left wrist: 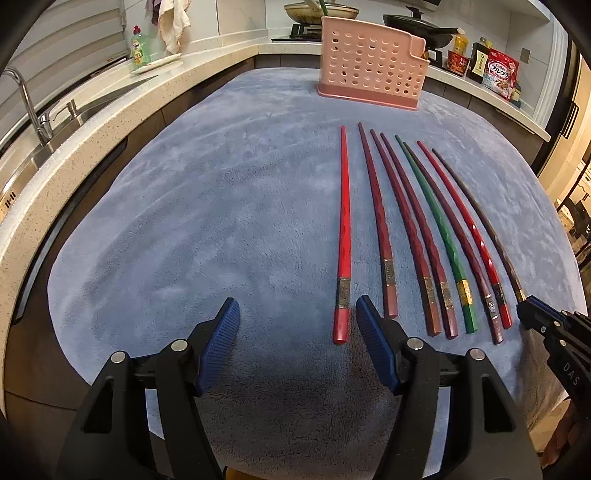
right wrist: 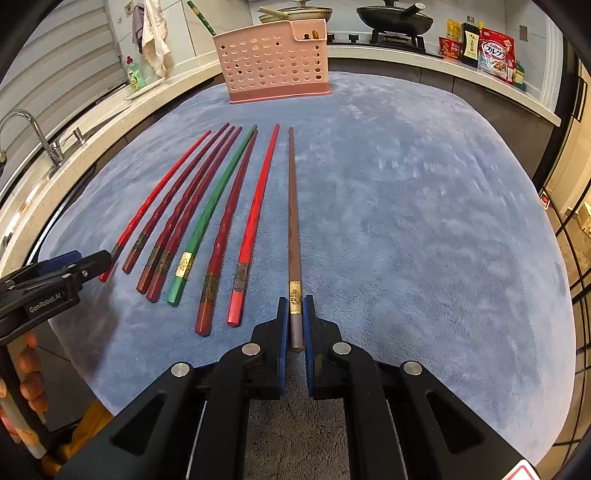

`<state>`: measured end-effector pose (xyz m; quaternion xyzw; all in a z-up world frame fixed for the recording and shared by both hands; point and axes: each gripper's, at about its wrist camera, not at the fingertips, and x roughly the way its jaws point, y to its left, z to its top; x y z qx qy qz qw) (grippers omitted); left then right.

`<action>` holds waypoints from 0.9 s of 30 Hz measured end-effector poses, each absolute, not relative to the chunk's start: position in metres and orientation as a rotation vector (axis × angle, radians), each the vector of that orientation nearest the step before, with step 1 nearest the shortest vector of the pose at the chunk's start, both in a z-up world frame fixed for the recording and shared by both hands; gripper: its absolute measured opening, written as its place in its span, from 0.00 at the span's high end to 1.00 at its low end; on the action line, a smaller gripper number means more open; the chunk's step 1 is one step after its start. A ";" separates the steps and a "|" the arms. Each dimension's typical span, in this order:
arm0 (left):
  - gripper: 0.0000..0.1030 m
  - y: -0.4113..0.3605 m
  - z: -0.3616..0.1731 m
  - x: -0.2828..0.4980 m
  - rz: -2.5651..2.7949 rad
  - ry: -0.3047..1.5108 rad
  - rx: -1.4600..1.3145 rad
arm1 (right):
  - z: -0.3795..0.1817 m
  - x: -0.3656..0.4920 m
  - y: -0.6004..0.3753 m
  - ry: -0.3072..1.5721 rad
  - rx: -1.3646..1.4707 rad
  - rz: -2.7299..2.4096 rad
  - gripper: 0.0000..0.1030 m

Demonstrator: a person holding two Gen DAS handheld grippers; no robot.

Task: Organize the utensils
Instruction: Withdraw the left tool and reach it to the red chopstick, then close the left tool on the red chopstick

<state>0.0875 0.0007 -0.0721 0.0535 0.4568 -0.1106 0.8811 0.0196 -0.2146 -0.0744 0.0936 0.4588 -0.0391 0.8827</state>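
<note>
Several chopsticks lie side by side on a blue-grey cloth [left wrist: 221, 206]. My right gripper [right wrist: 295, 306] is shut on the thick end of the brown chopstick [right wrist: 292, 206], the rightmost of the row; it also shows at the right edge in the left wrist view [left wrist: 532, 306]. My left gripper [left wrist: 297, 314] stands open just left of the bright red chopstick [left wrist: 342, 236], whose thick end lies against the inside of the right finger. A green chopstick [right wrist: 212, 206] lies mid-row. The pink perforated utensil holder [left wrist: 369, 74] stands at the cloth's far edge.
A sink with a tap [left wrist: 26, 103] lies along the left counter. Pans [right wrist: 395, 18] sit on the stove behind the holder. Bottles and food packets [right wrist: 484, 48] stand at the back right. A hand [right wrist: 31, 373] holds the left gripper.
</note>
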 end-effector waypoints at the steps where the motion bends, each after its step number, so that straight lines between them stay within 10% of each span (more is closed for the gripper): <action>1: 0.40 0.000 -0.073 0.088 -0.230 0.957 0.110 | -0.075 0.020 -0.215 0.956 0.197 -0.081 0.93; 9: 0.48 0.000 -0.077 0.093 -0.228 0.969 0.106 | -0.076 0.021 -0.215 0.958 0.199 -0.080 0.93; 17: 0.85 -0.003 -0.075 0.094 -0.259 0.982 0.107 | -0.076 0.021 -0.216 0.958 0.199 -0.080 0.93; 27: 0.92 0.000 -0.071 0.096 -0.260 0.994 0.080 | -0.071 0.020 -0.217 0.948 0.207 -0.079 0.93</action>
